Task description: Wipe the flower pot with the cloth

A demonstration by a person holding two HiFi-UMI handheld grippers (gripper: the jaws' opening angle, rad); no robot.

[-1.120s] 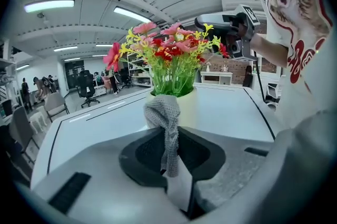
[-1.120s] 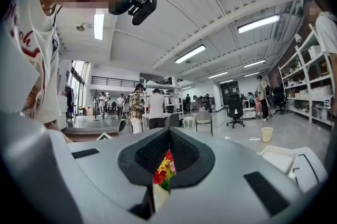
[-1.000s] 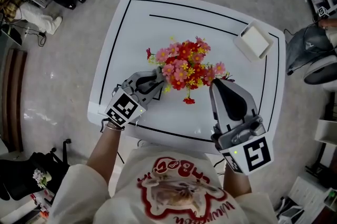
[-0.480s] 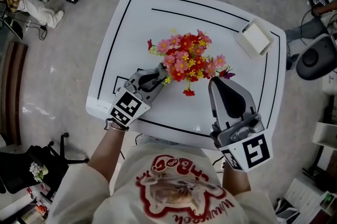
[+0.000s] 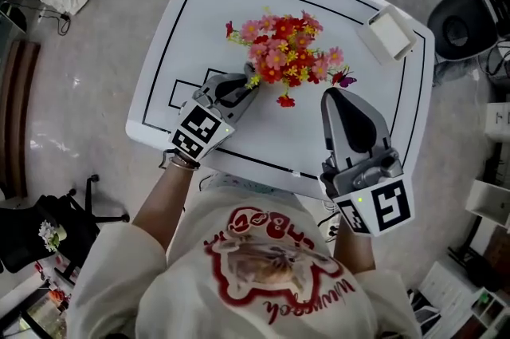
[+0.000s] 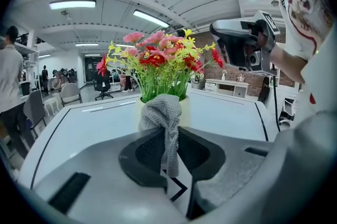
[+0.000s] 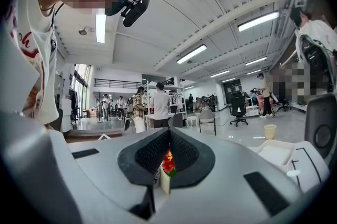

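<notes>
Pinching cloth [image 6: 161,112], left gripper [image 5: 245,88] nearer: pot [image 6: 185,111] dead ahead, cloth wad seemingly against its wall. Right gripper [image 5: 340,100] closed, empty, apart at pot's right.

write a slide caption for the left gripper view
Left gripper shut on a grey knitted cloth, held at a cream flower pot of red, pink and yellow flowers on a white table

- Left gripper view: the cloth [image 6: 160,112] drapes over the flower pot [image 6: 185,109], only its side edges showing.
- Head view: the flowers [image 5: 284,54] cover that pot completely.
- Right gripper view: just a thin sliver of pot peeks through.
</notes>
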